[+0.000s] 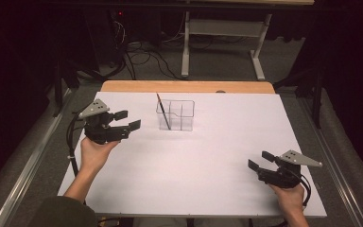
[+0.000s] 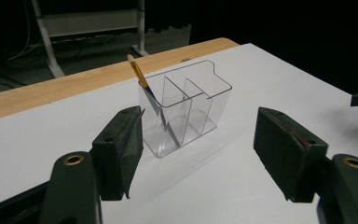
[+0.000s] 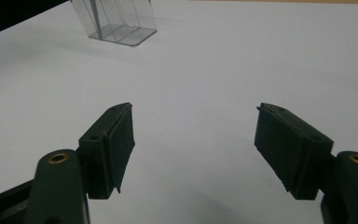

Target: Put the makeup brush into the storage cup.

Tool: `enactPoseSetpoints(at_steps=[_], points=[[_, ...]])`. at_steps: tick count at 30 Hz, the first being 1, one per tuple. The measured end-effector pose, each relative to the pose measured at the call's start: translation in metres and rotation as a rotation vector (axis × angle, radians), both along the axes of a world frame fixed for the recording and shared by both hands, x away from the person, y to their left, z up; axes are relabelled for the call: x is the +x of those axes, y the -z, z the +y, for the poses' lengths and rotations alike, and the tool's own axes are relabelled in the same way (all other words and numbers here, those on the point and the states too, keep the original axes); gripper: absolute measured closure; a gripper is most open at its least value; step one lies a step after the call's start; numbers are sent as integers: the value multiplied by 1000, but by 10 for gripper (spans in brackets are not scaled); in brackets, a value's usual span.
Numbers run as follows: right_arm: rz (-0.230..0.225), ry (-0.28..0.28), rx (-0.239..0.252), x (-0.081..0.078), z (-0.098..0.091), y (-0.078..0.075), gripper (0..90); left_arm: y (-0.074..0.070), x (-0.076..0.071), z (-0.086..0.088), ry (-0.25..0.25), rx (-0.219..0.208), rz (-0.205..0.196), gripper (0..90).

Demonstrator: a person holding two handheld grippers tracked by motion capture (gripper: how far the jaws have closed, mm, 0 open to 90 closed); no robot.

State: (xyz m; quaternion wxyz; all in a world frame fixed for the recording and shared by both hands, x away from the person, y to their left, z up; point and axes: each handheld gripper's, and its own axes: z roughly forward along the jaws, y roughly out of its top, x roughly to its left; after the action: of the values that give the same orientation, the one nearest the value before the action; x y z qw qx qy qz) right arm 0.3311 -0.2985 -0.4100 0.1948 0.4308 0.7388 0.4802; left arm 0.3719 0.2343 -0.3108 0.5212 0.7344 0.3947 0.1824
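A: State what surrounds the holder [image 1: 176, 115].

B: One clear holder stands upright on the white sheet [image 1: 217, 156], toward the far edge. It has three compartments. One brush [image 1: 163, 111] leans in the leftmost compartment, tip up. Nothing else lies on the sheet, and nothing stands between either gripper and the holder.

A: Gripper count and state?

B: Two. The left gripper [image 1: 127, 120] is held just left of the holder, jaws spread wide, gripping nothing; in the left gripper view the holder [image 2: 184, 107] sits between the jaws but farther off, apart from both. The right gripper [image 1: 261, 161] is at the near right corner, well apart from the holder, jaws likewise spread and empty.

A: Surface and room?

B: The sheet covers a wooden table [image 1: 189, 86]. Beyond it: grey floor, loose cables [image 1: 142, 54], one white table frame [image 1: 222, 42], dark surroundings.
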Motion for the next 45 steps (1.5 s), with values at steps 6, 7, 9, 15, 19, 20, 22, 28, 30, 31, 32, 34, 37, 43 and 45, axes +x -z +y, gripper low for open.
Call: enactPoseSetpoints(at_steps=[6, 7, 9, 15, 19, 20, 22, 28, 30, 31, 32, 34, 37, 43, 45], points=[[2, 0, 1, 0, 0, 0, 304, 4, -3, 1, 0, -2, 7, 335], [1, -1, 0, 0, 0, 0, 305, 4, -4, 2, 0, -1, 8, 335], [0, -2, 0, 0, 0, 0, 305, 6, -4, 2, -2, -5, 10, 335], [2, -2, 1, 0, 1, 0, 305, 10, -8, 5, -3, -9, 17, 335], [1, -2, -1, 0, 0, 0, 305, 13, -9, 7, -7, -11, 24, 335], [1, -3, -1, 0, 0, 0, 305, 13, -10, 7, -7, -10, 25, 335], [2, -5, 0, 0, 1, 0, 305, 15, -11, 8, -9, -12, 29, 335], [4, -5, -1, 0, 1, 0, 305, 19, -14, 10, -7, -15, 36, 335], [4, -5, -1, 0, 1, 0, 305, 21, -15, 10, -8, -16, 38, 335], [4, -5, -1, 0, 1, 1, 305, 21, -16, 11, -9, -18, 40, 335], [5, -4, -2, 0, 1, 0, 305, 22, -16, 11, -9, -18, 41, 335], [3, -5, -3, 0, 1, 0, 305, 23, -17, 11, -8, -17, 43, 335], [6, -4, -2, 0, 1, 1, 305, 24, -18, 11, -8, -19, 44, 335], [4, -7, -4, 0, 1, 0, 305, 25, -21, 11, -5, -18, 48, 335], [7, -5, -2, 0, 1, 0, 305, 26, -21, 11, -4, -19, 49, 335]])
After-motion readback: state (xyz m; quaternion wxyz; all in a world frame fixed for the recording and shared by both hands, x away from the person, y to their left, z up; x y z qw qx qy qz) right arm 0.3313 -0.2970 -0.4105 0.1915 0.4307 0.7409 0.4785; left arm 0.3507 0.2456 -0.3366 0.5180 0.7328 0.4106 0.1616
